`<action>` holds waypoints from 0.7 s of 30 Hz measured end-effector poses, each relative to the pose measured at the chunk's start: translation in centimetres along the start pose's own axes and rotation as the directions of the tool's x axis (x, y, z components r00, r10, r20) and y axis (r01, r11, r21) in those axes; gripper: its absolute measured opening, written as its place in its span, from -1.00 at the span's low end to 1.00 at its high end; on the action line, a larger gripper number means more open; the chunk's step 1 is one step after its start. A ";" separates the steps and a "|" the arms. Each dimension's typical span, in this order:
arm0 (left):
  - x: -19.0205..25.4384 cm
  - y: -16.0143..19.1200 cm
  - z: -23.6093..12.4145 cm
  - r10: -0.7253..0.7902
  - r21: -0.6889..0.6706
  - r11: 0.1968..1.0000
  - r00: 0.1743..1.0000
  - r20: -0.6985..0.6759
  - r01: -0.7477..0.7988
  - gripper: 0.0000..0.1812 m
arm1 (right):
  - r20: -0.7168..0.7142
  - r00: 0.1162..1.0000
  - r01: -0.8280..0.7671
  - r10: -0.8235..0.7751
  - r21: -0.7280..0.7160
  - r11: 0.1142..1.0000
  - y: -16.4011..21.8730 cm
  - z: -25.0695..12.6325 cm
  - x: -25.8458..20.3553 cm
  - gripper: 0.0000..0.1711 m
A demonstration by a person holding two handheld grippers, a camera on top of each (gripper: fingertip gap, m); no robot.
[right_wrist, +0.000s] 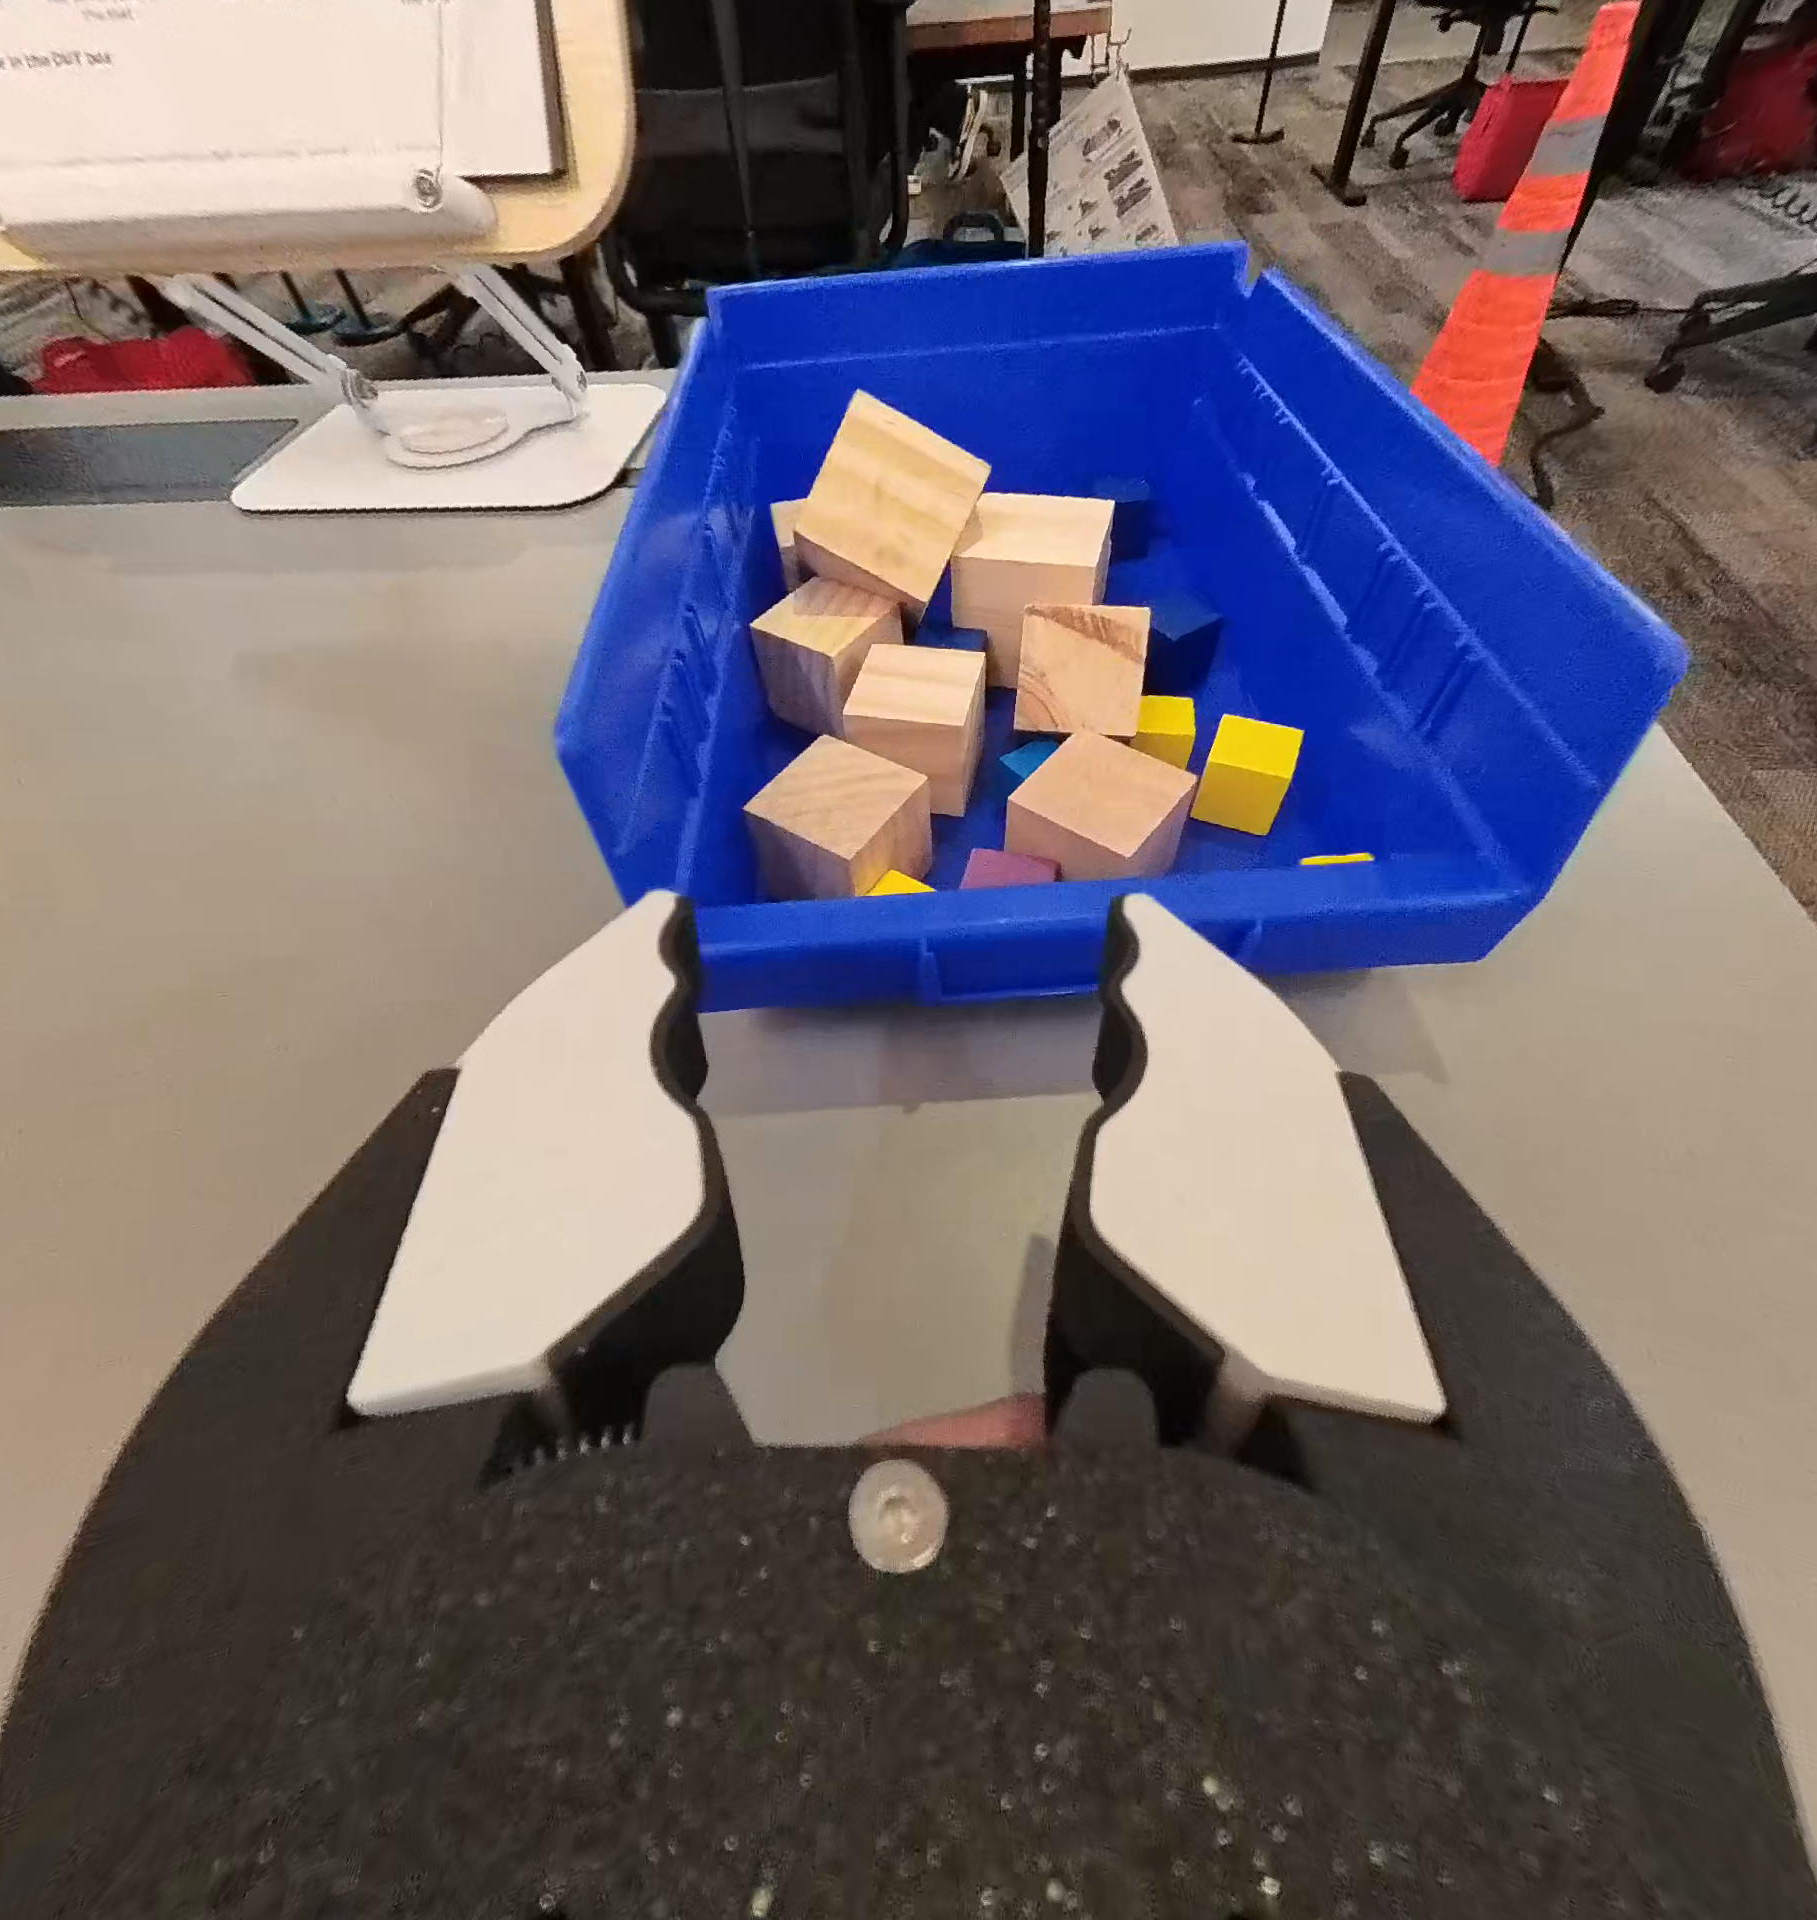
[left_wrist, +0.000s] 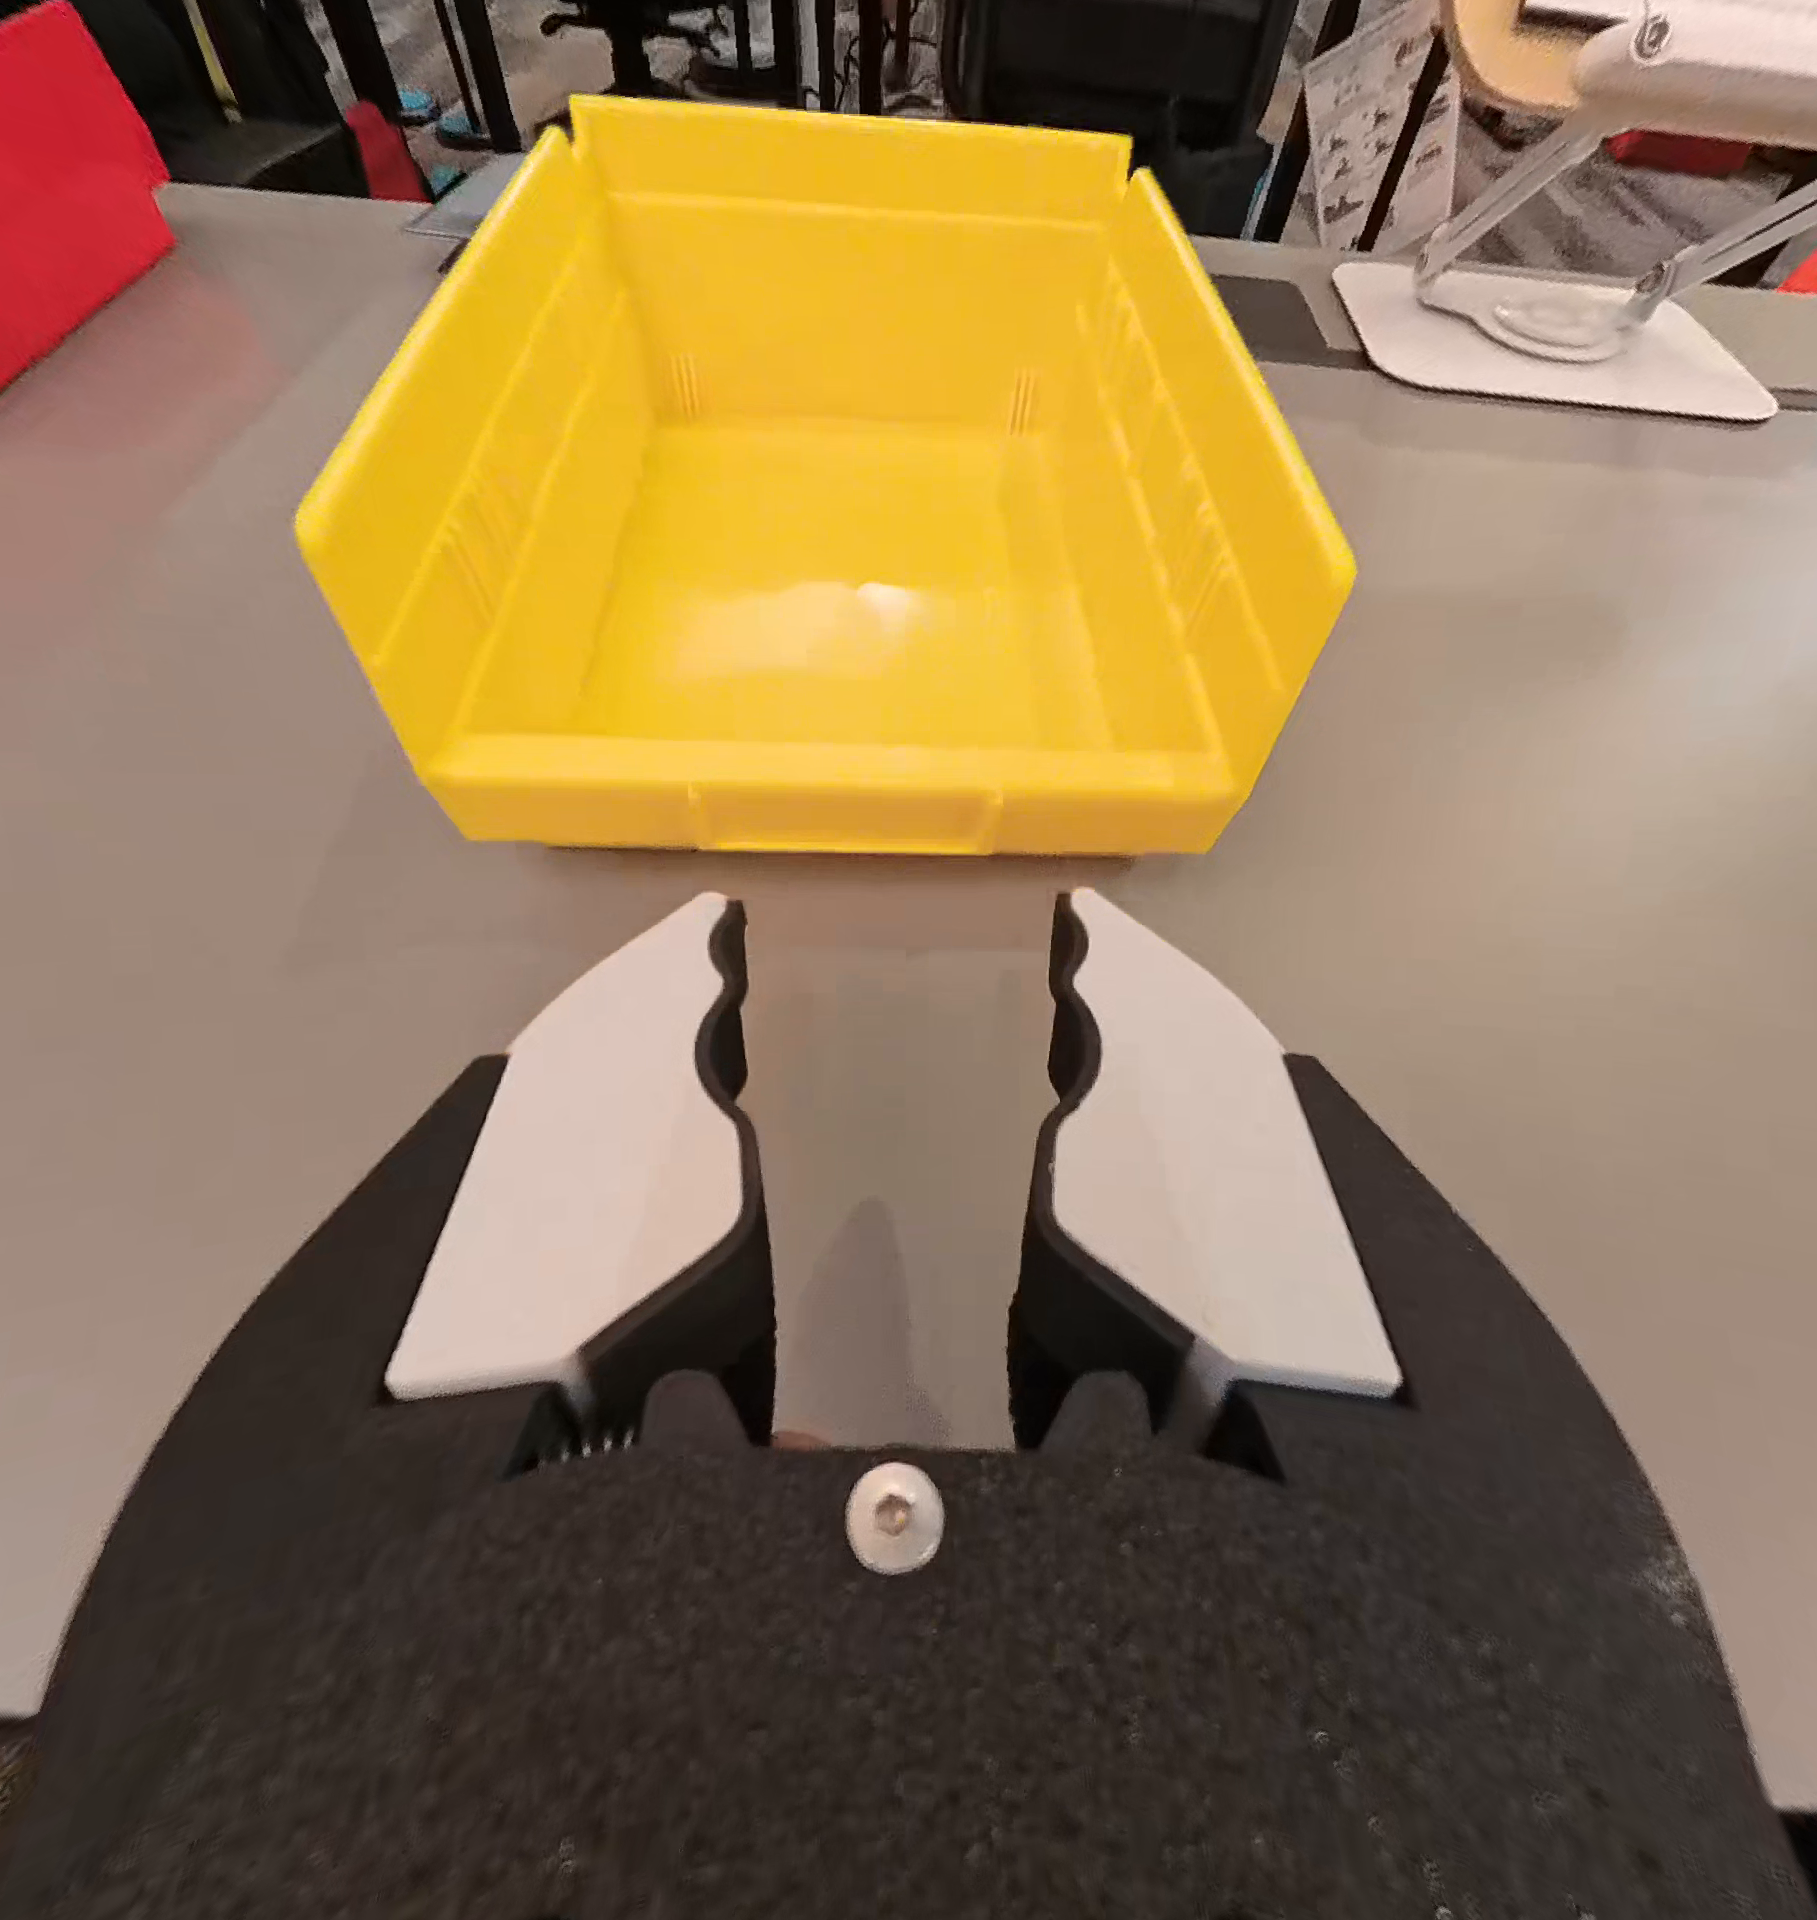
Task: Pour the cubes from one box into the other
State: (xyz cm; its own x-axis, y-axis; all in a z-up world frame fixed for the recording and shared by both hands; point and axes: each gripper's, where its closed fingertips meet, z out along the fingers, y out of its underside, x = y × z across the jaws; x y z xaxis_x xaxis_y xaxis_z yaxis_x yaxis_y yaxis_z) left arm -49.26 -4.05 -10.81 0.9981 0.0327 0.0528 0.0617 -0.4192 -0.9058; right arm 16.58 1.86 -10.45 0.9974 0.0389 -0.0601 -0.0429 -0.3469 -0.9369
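cubes: wooden and small coloured ones, all piled in the blue box
blue box: on the worktop, right at the right gripper tips
right gripper: wide apart, holding nothing
yellow box: just ahead of the left gripper, not touching
left gripper: gaping, holding nothing

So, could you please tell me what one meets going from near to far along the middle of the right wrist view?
Right tongs → blue box front wall → purple cube → wooden cubes → box's back wall → floor beyond the table.
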 end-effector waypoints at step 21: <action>0.7 0.2 0.9 0.000 -0.015 1.000 1.000 -0.016 -0.001 -0.41 | 0.014 1.000 -0.009 0.010 -0.076 0.997 2.6 -3.1 -0.2 -0.19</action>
State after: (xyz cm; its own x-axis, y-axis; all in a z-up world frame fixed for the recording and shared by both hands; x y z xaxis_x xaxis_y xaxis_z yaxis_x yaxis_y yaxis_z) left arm -48.56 -3.31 -11.32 0.9981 0.0179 0.0592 0.0610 -0.4331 -0.8993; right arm 16.49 -1.97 -11.79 0.9961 0.0483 -0.0738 -0.0470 -0.4173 -0.9075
